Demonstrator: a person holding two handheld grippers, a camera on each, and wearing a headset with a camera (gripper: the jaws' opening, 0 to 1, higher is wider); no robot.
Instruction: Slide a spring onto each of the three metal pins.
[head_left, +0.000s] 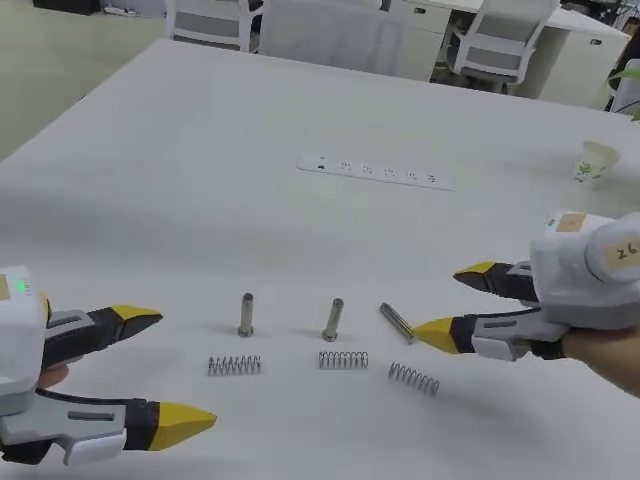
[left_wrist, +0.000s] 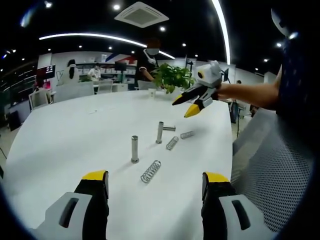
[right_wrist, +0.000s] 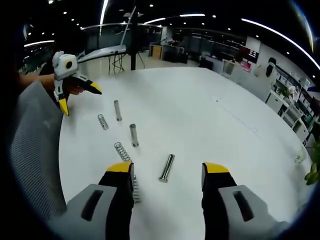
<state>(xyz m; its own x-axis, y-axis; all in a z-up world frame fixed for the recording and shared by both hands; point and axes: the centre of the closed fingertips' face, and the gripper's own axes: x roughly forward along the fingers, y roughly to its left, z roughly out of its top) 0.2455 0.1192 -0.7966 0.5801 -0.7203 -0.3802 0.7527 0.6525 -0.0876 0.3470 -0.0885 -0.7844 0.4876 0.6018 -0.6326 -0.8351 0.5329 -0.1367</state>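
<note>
On the table (head_left: 200, 150), lower centre, pins: left pin (head_left: 246, 314), middle pin (head_left: 333, 319) upright; right pin (head_left: 397, 322) lying flat.
Springs (head_left: 343, 359): loose, one below each pin.
Left gripper (head_left: 185, 368): lower left, fingers apart, empty.
Right gripper (head_left: 437, 300): right edge, fingers apart, empty.

spring (right_wrist: 136, 191) half behind fingers (right_wrist: 120, 174), plant (head_left: 631, 76) cropped

An open-plan office: a wide white table (head_left: 200, 150) with a power strip (head_left: 375, 172) and a paper cup (head_left: 595, 160), swivel chairs (head_left: 495, 35) behind it. Overhead, a ceiling vent (left_wrist: 141, 13) and strip lights (left_wrist: 100, 37); a plant (left_wrist: 172, 77) stands at the far end.
</note>
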